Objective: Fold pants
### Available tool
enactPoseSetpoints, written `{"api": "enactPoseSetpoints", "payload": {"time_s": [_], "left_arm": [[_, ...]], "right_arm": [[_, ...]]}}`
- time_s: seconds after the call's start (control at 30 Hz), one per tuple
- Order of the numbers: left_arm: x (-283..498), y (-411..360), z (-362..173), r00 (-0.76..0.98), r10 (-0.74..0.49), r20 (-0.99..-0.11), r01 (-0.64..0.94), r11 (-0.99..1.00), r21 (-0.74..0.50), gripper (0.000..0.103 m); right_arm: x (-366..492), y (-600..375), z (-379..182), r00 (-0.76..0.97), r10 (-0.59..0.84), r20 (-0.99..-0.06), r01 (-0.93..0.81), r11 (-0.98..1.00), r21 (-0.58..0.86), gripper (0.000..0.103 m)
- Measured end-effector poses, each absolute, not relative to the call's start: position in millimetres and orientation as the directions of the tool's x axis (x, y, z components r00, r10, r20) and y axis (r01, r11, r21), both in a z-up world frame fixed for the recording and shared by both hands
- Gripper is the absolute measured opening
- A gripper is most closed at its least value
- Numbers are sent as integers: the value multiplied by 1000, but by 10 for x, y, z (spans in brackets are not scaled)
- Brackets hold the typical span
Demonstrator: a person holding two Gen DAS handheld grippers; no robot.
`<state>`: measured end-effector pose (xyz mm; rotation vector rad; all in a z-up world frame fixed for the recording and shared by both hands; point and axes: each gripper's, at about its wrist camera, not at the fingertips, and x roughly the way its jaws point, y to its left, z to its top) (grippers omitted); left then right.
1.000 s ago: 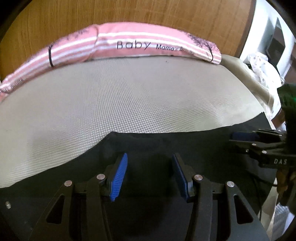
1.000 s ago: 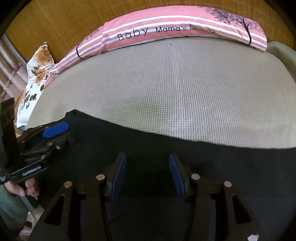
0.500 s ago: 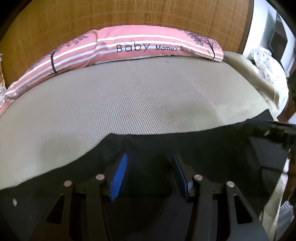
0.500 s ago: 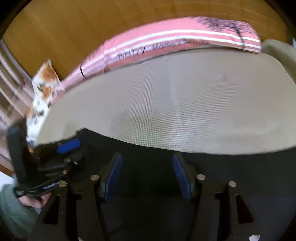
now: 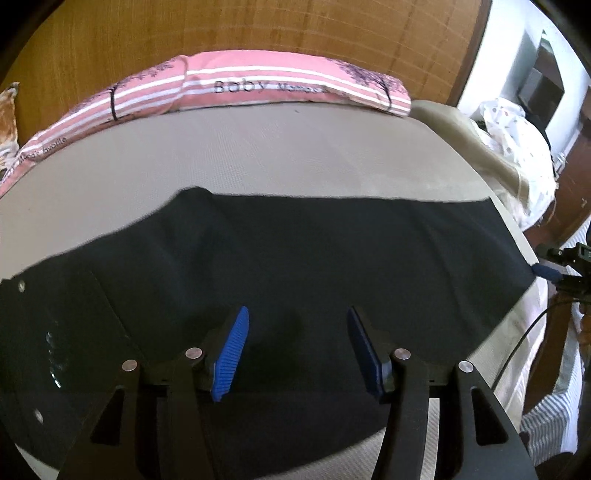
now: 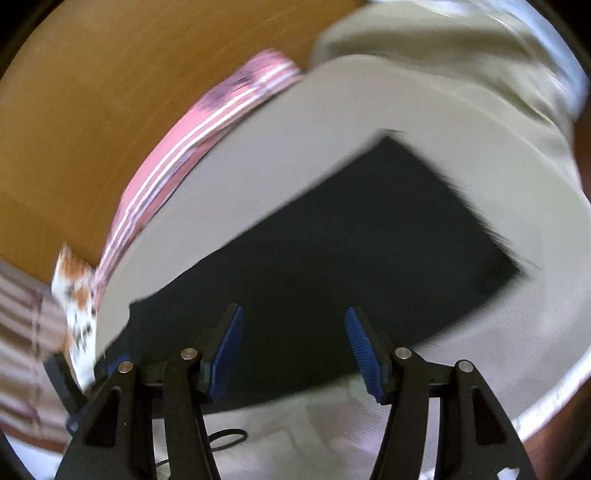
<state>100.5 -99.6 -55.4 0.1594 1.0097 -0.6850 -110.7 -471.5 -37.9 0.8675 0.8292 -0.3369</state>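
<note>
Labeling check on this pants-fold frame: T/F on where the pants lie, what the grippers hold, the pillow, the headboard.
1. The black pants lie spread on the beige mattress. True.
2. The left gripper is clamped on a pants leg. False: its jaws are opening, nothing pinched.
3. The pink striped pillow lies along the wooden headboard. True.
4. The right gripper holds the pillow. False: it is empty, over the pants.

The black pants [image 5: 295,258] lie spread flat on the bed, stretching out just ahead of both sets of tongs.
</note>
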Motion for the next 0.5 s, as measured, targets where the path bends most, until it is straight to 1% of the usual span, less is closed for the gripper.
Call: {"api": "enactPoseSetpoints", "payload": {"time_s": [0.2, 0.3, 0.37, 0.4, 0.5], "left_arm": [[809, -1167, -580, 322, -450, -833, 623, 763, -172, 57], [729, -1261, -598, 315, -442, -840, 637, 754, -158, 57], [679, -1330, -617, 309, -438, -844, 649, 746, -149, 57], [655, -1369, -633, 304, -434, -848, 656, 741, -144, 57], [593, -1470, -675, 303, -418, -857, 673, 730, -118, 57]], "right_arm": [[-1584, -5022, -600, 672, 43, -740, 628, 496, 600, 54], [-1637, -5100, -726, 684, 58, -727, 627, 464, 626, 48], [-1661, -5168, -814, 685, 61, -726, 631, 449, 633, 41], [-1658, -5203, -860, 691, 63, -720, 630, 437, 642, 40], [-1626, -5314, -997, 725, 63, -686, 612, 399, 683, 32]]}}
